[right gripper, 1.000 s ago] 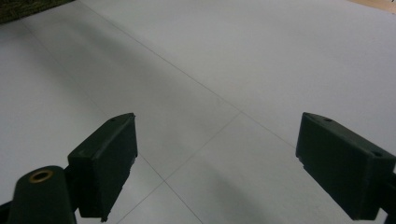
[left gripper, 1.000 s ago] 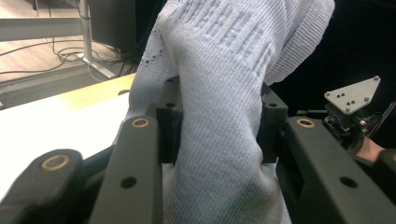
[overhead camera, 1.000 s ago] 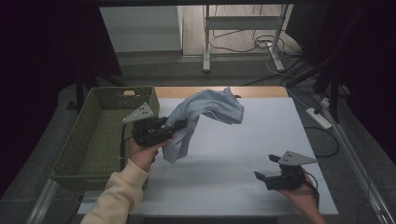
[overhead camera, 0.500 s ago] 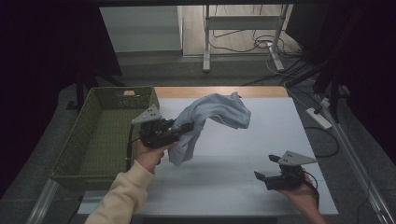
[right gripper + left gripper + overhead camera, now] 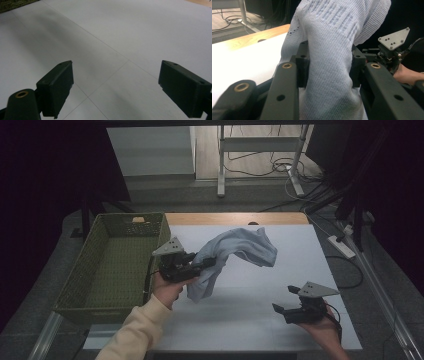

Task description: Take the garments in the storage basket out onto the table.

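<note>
High view: the left gripper [image 5: 202,266], held in the person's left hand [image 5: 167,290], clamps a bunched fold of the pale blue knit cloth [image 5: 240,251] above the white table [image 5: 295,265]. The cloth arches up from the jaws toward the table's middle; one end hangs down just below the gripper and the other droops to the right, casting a shadow on the surface. A green woven basket [image 5: 90,280] stands at the table's left edge, just beside the left hand. The right gripper [image 5: 286,305], in the right hand [image 5: 325,330], rests low near the table's front right corner, well apart from the cloth. Left gripper view: both jaws press the cloth [image 5: 329,65] from either side, the fabric bulging between them; the right gripper [image 5: 393,50] appears beyond. Right gripper view: its jaws stand wide apart over bare table [image 5: 120,32], gripping nothing.
</note>
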### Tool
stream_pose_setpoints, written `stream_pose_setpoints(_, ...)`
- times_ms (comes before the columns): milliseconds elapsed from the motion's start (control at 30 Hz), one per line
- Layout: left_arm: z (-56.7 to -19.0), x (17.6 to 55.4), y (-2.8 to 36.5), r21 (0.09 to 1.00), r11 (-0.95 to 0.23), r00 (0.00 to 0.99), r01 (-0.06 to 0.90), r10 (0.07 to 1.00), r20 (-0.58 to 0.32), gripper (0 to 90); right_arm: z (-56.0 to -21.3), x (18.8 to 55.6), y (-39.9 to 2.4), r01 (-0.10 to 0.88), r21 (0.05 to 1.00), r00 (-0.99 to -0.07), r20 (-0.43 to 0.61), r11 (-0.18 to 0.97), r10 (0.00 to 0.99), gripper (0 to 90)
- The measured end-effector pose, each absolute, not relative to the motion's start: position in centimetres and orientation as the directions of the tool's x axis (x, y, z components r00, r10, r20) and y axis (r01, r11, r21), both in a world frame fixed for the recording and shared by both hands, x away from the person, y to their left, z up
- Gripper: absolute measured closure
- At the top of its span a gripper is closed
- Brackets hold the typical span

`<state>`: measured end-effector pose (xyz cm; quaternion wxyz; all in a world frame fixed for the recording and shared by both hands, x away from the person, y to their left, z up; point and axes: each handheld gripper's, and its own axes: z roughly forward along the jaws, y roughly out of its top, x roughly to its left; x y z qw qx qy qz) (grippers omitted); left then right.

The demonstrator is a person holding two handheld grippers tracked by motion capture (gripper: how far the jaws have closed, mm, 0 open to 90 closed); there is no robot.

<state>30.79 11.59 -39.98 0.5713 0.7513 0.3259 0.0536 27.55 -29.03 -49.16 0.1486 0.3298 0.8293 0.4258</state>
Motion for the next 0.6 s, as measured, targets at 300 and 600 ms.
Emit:
stream_pose_setpoints(300,-41.2,31.0,10.3,0.875,-0.163,0.786,0.456,0.535,-0.31,62.2,-49.2,27.6,-29.0,0.42,0.806,-0.737,0.036,0.416,0.675,12.6)
stream_pose_setpoints(600,-42.1,31.1,8.9,0.859,-0.196,0.792,0.474,0.521,-0.318,62.2,-49.2,27.6,-29.0,0.418,0.808,-0.737,0.035,0.415,0.675,12.6)
